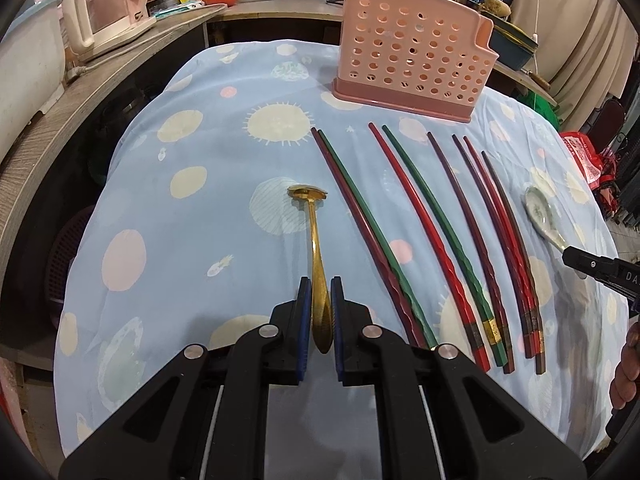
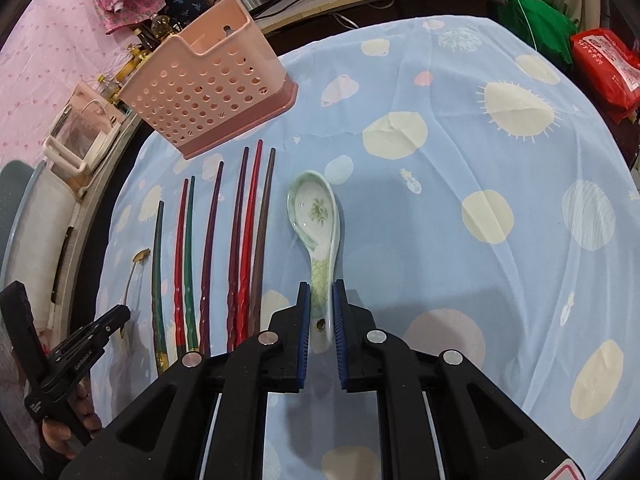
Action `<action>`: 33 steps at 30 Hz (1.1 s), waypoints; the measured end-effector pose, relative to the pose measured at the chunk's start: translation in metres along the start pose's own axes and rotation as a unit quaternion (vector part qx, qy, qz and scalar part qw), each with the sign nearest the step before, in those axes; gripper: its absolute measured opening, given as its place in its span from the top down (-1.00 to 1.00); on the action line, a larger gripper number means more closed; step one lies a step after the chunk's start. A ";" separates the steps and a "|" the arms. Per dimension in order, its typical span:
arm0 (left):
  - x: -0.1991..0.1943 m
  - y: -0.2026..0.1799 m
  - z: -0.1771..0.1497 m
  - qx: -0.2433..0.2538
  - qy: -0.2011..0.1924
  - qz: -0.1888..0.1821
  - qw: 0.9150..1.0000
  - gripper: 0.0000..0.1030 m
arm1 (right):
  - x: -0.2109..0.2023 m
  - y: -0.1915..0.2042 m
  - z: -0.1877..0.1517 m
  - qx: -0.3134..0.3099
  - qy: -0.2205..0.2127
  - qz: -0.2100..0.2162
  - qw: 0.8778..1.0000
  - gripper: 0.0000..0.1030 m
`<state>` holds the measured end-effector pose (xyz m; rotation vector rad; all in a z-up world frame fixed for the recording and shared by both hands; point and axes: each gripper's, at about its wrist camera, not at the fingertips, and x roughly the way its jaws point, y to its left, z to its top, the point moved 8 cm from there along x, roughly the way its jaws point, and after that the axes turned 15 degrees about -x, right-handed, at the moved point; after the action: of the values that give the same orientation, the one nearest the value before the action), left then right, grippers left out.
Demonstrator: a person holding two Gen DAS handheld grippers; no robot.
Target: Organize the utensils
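Note:
A gold metal spoon (image 1: 316,240) lies on the blue cloth, its handle between the blue pads of my left gripper (image 1: 320,284), which is shut on it. A white ceramic spoon (image 2: 318,224) with a green pattern lies to the right of the chopsticks, its handle between the pads of my right gripper (image 2: 321,288), which is shut on it. Several red, green, purple and brown chopsticks (image 1: 440,232) lie side by side between the two spoons; they also show in the right wrist view (image 2: 240,240). A pink perforated utensil holder (image 1: 412,52) stands behind them.
The table has a blue cloth (image 2: 460,140) with pale circles. A counter at the left holds a kettle (image 1: 104,8), jars and a tomato. Pots stand behind the holder. A red bag (image 2: 604,64) lies off the table's far right.

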<state>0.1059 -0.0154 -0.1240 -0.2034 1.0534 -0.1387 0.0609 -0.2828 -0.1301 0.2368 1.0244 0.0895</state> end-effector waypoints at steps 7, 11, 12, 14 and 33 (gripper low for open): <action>-0.024 0.002 0.013 0.000 -0.024 -0.008 1.000 0.82 | -0.030 0.012 0.012 -0.016 -0.032 -0.030 0.999 0.86; -0.038 -0.001 0.025 0.004 -0.042 -0.012 0.999 1.00 | -0.046 0.017 0.025 -0.025 -0.048 -0.047 0.997 0.86; -0.041 -0.003 0.029 0.006 -0.045 -0.013 0.999 0.99 | -0.049 0.018 0.028 -0.030 -0.051 -0.055 0.997 0.86; -0.046 -0.004 0.036 0.007 -0.055 -0.015 0.998 1.00 | -0.053 0.021 0.033 -0.036 -0.056 -0.063 0.996 0.87; -0.017 0.010 -0.003 0.017 -0.002 -0.013 1.000 0.25 | -0.058 0.038 0.038 -0.046 -0.065 -0.062 0.995 0.87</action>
<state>0.0954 -0.0023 -0.1131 -0.1859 1.0440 -0.1792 0.0642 -0.2625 -0.0539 0.0934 0.9014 0.0082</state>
